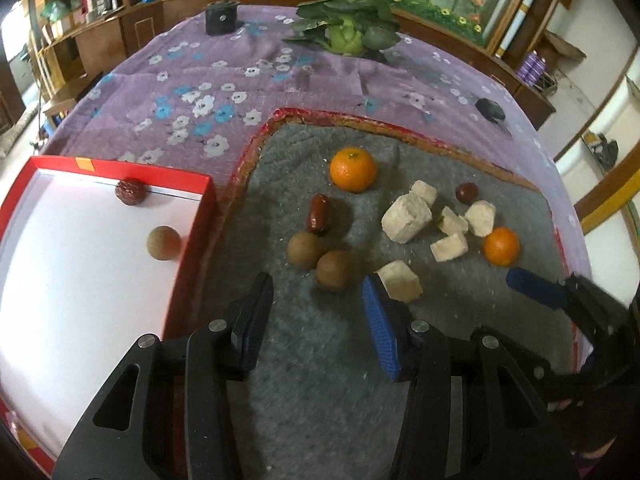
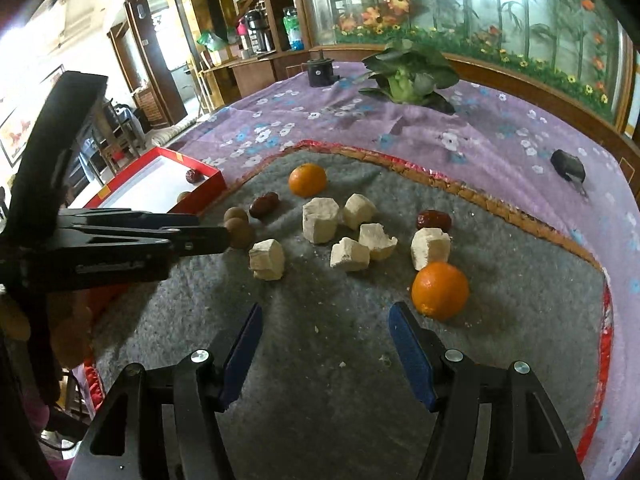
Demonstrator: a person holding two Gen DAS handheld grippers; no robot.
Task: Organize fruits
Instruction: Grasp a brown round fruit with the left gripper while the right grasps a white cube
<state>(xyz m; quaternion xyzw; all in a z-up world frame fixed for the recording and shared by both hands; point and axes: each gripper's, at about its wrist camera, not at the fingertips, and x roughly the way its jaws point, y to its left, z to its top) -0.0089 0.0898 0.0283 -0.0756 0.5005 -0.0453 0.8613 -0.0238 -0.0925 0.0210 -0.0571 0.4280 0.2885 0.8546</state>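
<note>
On the grey mat (image 1: 320, 360), left gripper (image 1: 316, 304) hovers by the brown fruits (image 1: 334, 270), fingers spread, empty, likely boxing next; right gripper (image 2: 324, 320) spread beside orange (image 2: 440, 290); red box (image 1: 188, 240) already holds two.

No text, label, brand or number can be read anywhere in either view; the only lettering is an embossed mark on the side of the left gripper (image 2: 224, 236) in the right wrist view, too blurred to make out.

A leafy green vegetable (image 1: 347, 26) and a black pot (image 1: 220, 18) sat well apart on the desk's purple cloth (image 1: 256, 92) (floral-printed).
</note>
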